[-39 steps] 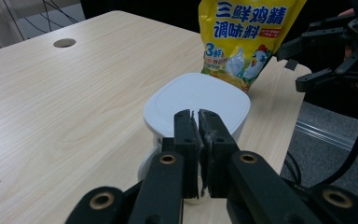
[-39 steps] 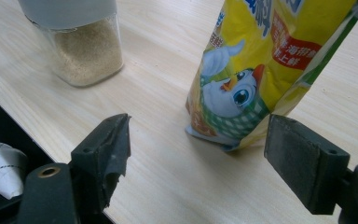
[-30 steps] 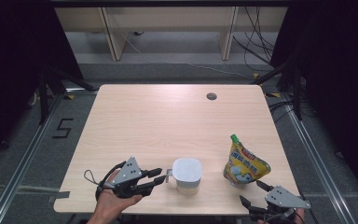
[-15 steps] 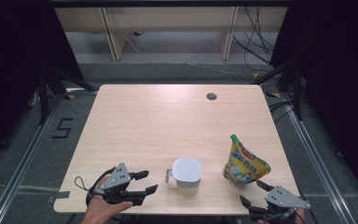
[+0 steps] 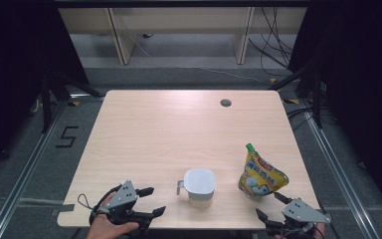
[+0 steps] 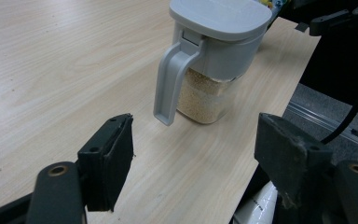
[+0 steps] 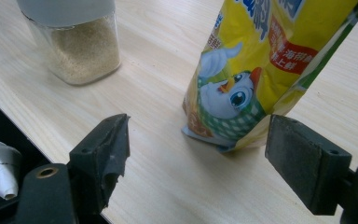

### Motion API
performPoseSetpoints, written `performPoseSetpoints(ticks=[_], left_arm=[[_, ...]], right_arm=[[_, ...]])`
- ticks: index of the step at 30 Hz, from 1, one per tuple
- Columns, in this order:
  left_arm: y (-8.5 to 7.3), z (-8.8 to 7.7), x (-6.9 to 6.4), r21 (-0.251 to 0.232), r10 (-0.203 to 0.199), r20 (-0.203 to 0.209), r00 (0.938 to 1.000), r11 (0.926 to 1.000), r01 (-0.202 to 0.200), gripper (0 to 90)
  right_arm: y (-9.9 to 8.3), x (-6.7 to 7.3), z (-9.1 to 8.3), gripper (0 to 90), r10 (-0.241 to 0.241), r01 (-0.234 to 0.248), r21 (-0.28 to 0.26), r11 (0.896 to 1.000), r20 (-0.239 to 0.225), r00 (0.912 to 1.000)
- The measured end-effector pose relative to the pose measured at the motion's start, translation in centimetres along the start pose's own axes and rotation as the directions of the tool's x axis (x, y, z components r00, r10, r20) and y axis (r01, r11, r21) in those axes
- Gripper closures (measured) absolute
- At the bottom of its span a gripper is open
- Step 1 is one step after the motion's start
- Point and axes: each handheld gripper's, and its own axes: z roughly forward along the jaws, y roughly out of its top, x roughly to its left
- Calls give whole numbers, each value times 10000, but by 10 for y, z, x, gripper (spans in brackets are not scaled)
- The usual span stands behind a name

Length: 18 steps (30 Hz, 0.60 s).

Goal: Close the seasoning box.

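A clear jar [image 5: 199, 185] with a grey lid and side handle, part full of pale grains, stands near the table's front edge. Its handle [image 6: 170, 79] points toward my left gripper [image 5: 156, 200], which sits a short way left of it. In the left gripper view this gripper [image 6: 196, 140] is open; its jaws have just been opening and nothing lies between them. A yellow pouch [image 5: 260, 174] with a green cap stands to the right of the jar. My right gripper [image 5: 268, 205] is open just in front of the pouch [image 7: 261, 70], apart from it, at the table's front right corner.
The wooden table [image 5: 179, 129] has a round hole [image 5: 225, 103] at the back right. Both grippers hang at its front edge. Wooden shelf legs and cables lie on the floor beyond the table. A "5" is marked on the floor [image 5: 67, 136] at left.
My left gripper has drawn back leftward and lower from the jar's handle, and its jaws stand wider apart. The jar, the pouch and the right gripper have not moved.
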Motion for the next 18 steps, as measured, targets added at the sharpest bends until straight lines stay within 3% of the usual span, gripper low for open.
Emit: performPoseSetpoints(ticks=[1, 8, 9, 11, 13, 14, 18], left_arm=[[-1, -1, 1, 144, 172, -22, 9998, 9997, -171, 269], [-9, 0, -2, 361, 130, -165, 9998, 9993, -124, 240], [-11, 1, -3, 403, 82, -197, 9998, 9992, -74, 235], [-12, 2, -4, 449, 125, -246, 9996, 9989, -113, 215], [-17, 4, -4, 662, 393, -326, 9987, 9971, -371, 193], [-18, 4, -5, 628, 195, -387, 9991, 9979, -170, 192], [-21, 5, -5, 720, 233, -467, 9986, 9972, -199, 182]], right_arm=[[0, 0, 0, 226, 92, -91, 60, 9999, -129, 9999], [0, 0, 0, 228, 63, -62, 77, 10000, -149, 9999], [0, -1, 0, 229, -139, 139, 15, 9999, -5, 9999], [0, 0, 0, 229, -88, 88, 52, 9999, 45, 10000], [0, 0, 0, 228, -122, 121, 23, 9999, 92, 9999], [-1, 0, 0, 227, 2, -2, 102, 9999, 30, 10000], [-1, 1, 0, 225, 69, -68, 184, 9998, -104, 9999]])
